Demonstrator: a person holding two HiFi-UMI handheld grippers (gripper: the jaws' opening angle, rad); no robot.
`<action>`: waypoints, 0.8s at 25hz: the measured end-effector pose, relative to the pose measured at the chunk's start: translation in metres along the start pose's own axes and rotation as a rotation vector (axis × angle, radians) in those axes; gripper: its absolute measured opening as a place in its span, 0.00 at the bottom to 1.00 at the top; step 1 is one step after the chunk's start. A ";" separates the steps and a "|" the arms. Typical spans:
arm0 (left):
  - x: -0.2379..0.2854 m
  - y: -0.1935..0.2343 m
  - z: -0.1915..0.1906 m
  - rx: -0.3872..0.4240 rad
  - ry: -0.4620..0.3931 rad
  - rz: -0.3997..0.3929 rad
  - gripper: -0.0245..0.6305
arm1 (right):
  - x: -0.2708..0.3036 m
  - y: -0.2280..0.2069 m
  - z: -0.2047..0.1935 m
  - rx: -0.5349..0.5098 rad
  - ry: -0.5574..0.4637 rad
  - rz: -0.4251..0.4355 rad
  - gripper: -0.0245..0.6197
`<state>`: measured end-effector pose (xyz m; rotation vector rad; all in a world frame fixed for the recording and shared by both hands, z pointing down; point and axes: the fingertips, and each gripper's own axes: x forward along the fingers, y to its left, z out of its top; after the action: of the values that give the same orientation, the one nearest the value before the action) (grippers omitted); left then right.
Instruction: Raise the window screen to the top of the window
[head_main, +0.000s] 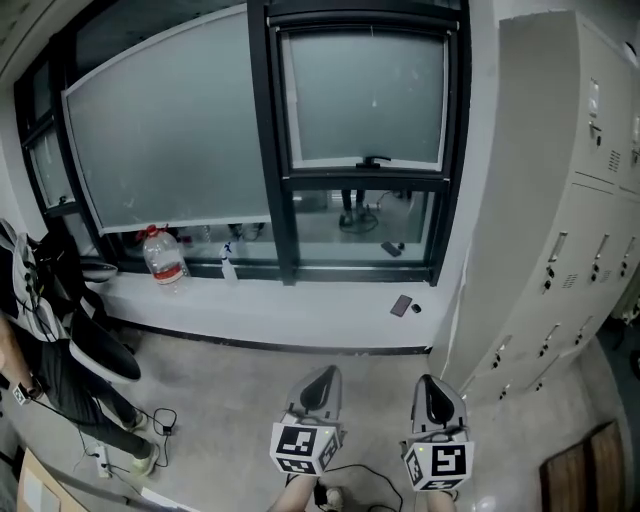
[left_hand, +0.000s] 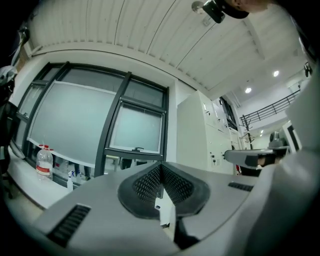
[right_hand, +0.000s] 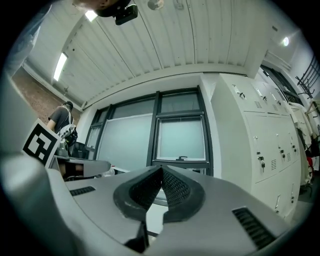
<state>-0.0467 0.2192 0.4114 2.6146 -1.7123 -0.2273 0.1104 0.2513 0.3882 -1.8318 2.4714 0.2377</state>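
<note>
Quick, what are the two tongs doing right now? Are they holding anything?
Left tongs: closed, holding nothing.
Right tongs: closed, holding nothing.

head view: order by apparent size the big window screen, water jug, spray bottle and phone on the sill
1. big window screen
2. water jug
3. spray bottle and phone: too close to rank

Pale grey window screen (head_main: 160, 130) in a black frame (head_main: 268, 150), white lockers (head_main: 545, 190), red-capped clear bottle (head_main: 163, 258).
</note>
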 end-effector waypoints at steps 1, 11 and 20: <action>-0.008 -0.010 0.000 -0.001 -0.001 0.007 0.04 | -0.013 -0.002 0.002 0.006 -0.001 0.004 0.05; -0.079 -0.069 0.045 0.045 -0.054 0.037 0.04 | -0.101 -0.018 0.019 0.086 -0.017 0.011 0.05; -0.154 -0.088 0.035 0.045 -0.046 0.027 0.04 | -0.168 0.027 0.015 0.096 -0.030 0.005 0.05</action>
<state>-0.0312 0.3974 0.3876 2.6359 -1.7865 -0.2540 0.1335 0.4205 0.3992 -1.7720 2.4223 0.1435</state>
